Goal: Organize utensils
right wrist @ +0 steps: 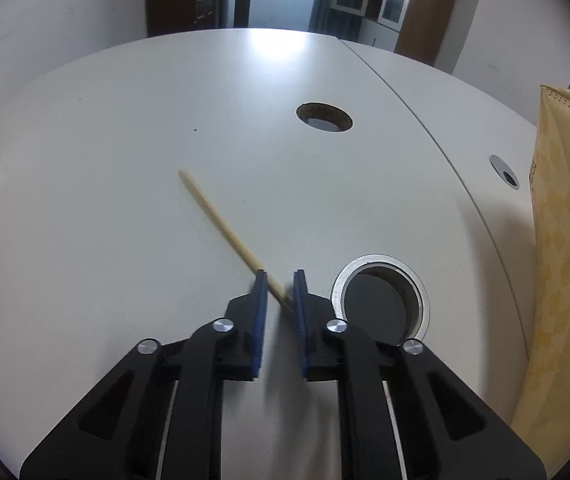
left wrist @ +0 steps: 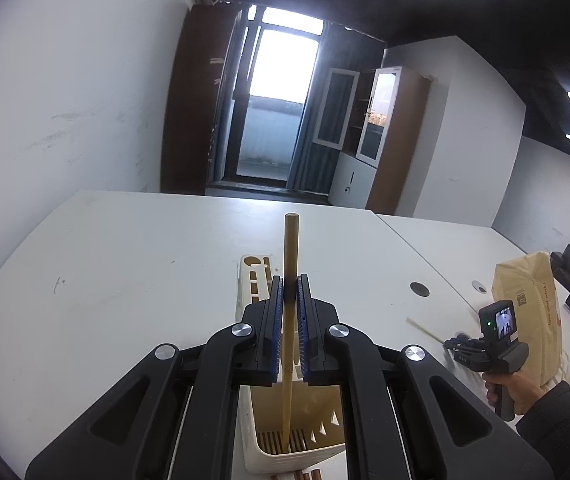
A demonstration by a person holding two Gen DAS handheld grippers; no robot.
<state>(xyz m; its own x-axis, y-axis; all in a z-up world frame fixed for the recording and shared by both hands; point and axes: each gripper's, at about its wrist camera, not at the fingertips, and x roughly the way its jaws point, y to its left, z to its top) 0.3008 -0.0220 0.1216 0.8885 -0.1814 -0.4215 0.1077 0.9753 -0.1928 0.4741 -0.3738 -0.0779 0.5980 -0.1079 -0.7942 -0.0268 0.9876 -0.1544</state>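
The white table (left wrist: pixel 125 280) fills the lower half of both views, with a seam running from 12 toward 4 o'clock in the right wrist view. A tan paper bag (right wrist: pixel 565 240) stands on it at 3 o'clock in that view, printed side turned away; in the left wrist view it also sits at 3 o'clock, behind the person's hand (left wrist: pixel 517 388).

A cream holder (left wrist: pixel 251 276) lies on the table directly under the left gripper (left wrist: pixel 289 280), running from the centre down to 6 o'clock. Its far end shows cut-out slots, and its near compartment is open with a slatted floor.

The left gripper's fingers (left wrist: pixel 277 312) are pressed onto a round wooden stick (left wrist: pixel 291 248), pinching it about halfway along. The stick stands nearly upright, its top toward 12 o'clock above the fingertips and its lower end down on the slats in the holder's near compartment.

The right gripper (right wrist: pixel 280 276) is tipped down at the table, held by the hand at 4 o'clock in the left wrist view. Its blue pads (right wrist: pixel 260 312) are drawn in close around the near end of a thin pale chopstick (right wrist: pixel 221 220), which crosses the narrow gap from one pad to the other; the left finger is blurred. The chopstick lies flat on the table, running from the pads out toward 10 o'clock, well apart from the holder.

A metal-ringed hole (right wrist: pixel 381 300) sits just beside the right gripper at 3 o'clock. A second, plain hole (right wrist: pixel 324 117) lies toward 1 o'clock, and a small grey cap (right wrist: pixel 505 172) lies past the seam near the bag.
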